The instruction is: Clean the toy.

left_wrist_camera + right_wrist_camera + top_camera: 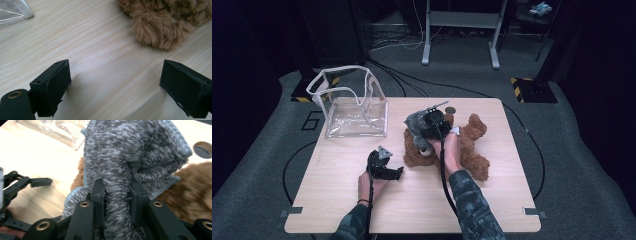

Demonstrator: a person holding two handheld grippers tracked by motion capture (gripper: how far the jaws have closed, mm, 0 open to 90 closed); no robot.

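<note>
A: Table (362,200): pale wood-grain top, smooth, soft sheen in the left gripper view.

B: Teddy bear (472,145): shaggy brown plush, long rough pile, matt.

A: Knit cloth (130,157): grey-and-white marled yarn, coarse, with a paler blue-grey bound edge.

B: Right gripper (117,195): black matt plastic jaws, brass-coloured rivets at the joints.

A: Left gripper (115,87): same black plastic; pads look rubbery, dull.

B: Bag (354,107): clear glossy plastic, creased, white trim along its edges. Floor around the table: grey carpet, matt.
</note>
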